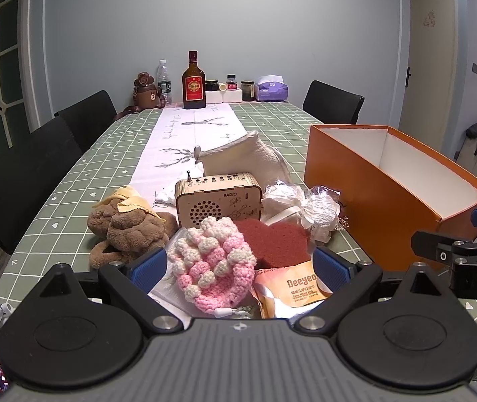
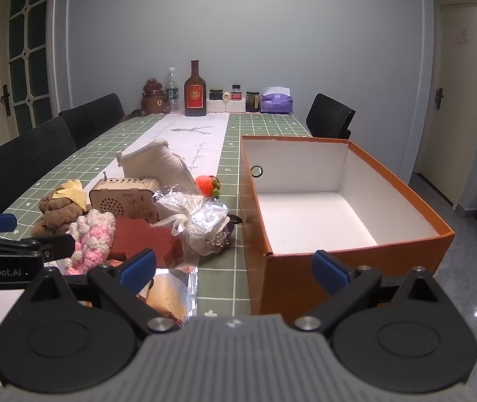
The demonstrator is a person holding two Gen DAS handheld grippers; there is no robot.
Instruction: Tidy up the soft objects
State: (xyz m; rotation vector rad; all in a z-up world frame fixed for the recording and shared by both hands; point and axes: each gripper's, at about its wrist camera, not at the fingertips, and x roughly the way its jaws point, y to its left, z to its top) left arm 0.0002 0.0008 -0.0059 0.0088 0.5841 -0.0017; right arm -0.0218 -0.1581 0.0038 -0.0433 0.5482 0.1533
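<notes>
A pink and white crocheted piece [image 1: 211, 261] lies between the open fingers of my left gripper [image 1: 240, 264], not gripped. Behind it are a red sponge [image 1: 273, 241], a brown plush toy [image 1: 131, 227], a cream cloth pouch [image 1: 245, 160] and a white wrapped bundle [image 1: 305, 209]. An empty orange box [image 2: 339, 201] stands at the right. My right gripper [image 2: 235, 269] is open and empty, in front of the box's near left corner. A crocheted strawberry [image 2: 207, 185] lies left of the box.
A wooden radio [image 1: 216, 199] sits among the soft things. A Deeyeo wipes packet [image 1: 297, 286] lies near my left gripper. Bottles, jars and a tissue pack [image 1: 272, 88] line the far table edge. Black chairs [image 1: 20, 174] stand at both sides.
</notes>
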